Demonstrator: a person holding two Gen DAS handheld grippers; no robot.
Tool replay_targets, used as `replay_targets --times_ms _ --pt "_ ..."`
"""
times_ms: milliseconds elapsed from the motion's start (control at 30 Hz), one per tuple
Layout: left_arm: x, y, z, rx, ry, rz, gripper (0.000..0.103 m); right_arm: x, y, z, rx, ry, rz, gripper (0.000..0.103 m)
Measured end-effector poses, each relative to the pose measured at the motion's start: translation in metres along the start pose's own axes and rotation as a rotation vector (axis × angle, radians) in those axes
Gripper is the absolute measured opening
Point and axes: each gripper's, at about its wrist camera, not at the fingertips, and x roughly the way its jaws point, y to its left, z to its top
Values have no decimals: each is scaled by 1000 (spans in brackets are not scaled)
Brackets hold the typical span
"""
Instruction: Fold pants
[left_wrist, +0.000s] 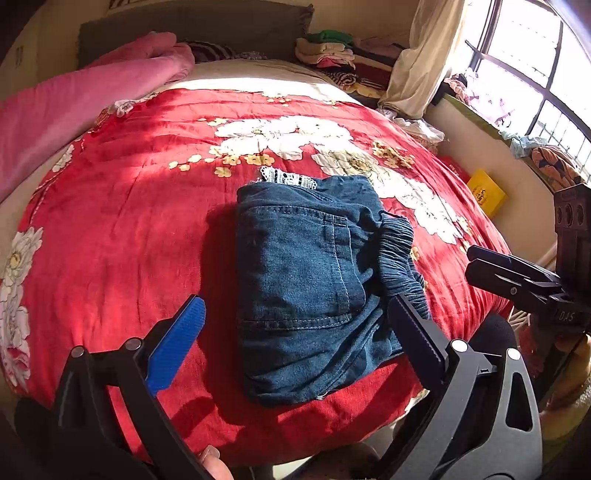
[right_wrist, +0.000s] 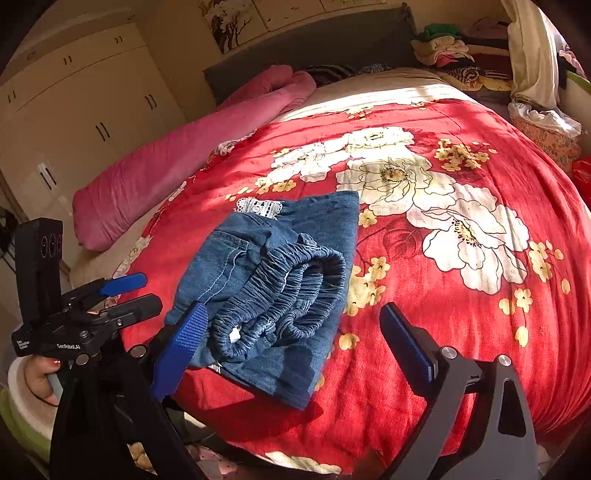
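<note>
- The pants (left_wrist: 310, 288), dark blue denim, lie folded into a compact bundle on the near part of the bed, on a red quilt (left_wrist: 147, 192) printed with large white flowers.
- In the left wrist view a back pocket with pale stitching faces up, and the gathered elastic waistband (left_wrist: 400, 254) bunches along the bundle's right side.
- In the right wrist view the same waistband (right_wrist: 288, 291) shows as stacked ruffled loops at the near end of the bundle.
- A small strip of white lace (left_wrist: 288, 179) peeks out at the far edge of the folded denim.
- The left claw (left_wrist: 295, 343) stands spread wide with nothing gripped; the near edge of the pants lies between its fingers, the blue pad (left_wrist: 177, 347) clear to the left, the right finger just over the waistband side.
- The right claw (right_wrist: 299, 347) is likewise spread wide and holds nothing; its left pad (right_wrist: 183, 343) sits at the bundle's near left corner, though contact cannot be told, and its right finger is over bare quilt.
- Each claw shows at the edge of the other's view, with a hand (right_wrist: 42, 380) gripping the left one's handle.
- A rolled pink blanket (right_wrist: 177, 155) lies along the left of the bed; stacked clothes (left_wrist: 332, 51) sit at the far right by the window.
</note>
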Motion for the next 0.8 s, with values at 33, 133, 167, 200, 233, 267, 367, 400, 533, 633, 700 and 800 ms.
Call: replay_targets --times_ms 33,133,167,200,233,267,367,400,533,633,700,800 --pt "1 1 -1 -1 4 0 93 1 0 -1 0 1 -3 94" --pt "5 2 -2 -4 12 0 93 2 -1 -5 8 7 -8 94" --pt "5 2 -3 -5 14 0 93 3 -2 -6 13 9 -5 94" --pt "6 2 -3 -5 17 0 93 4 -2 -8 18 12 -2 94" --pt "7 3 -4 -7 20 2 93 5 -2 -9 21 16 -2 94" --pt "8 4 -5 -9 23 3 93 7 -2 -10 23 19 -4 94" --pt "12 8 -8 -18 32 9 93 10 -2 -14 25 29 -6 95" --pt "12 10 -9 -23 35 10 93 11 -2 -15 27 32 -8 95" --pt "16 17 -11 -45 45 18 93 14 -5 -16 42 34 -2 95" --pt "19 21 -9 -58 47 15 93 19 -8 -15 62 40 15 95" --pt "22 23 -5 -65 50 4 93 24 -9 -13 78 45 30 95" --pt "30 22 1 -63 56 -8 93 32 -11 -9 96 60 53 95"
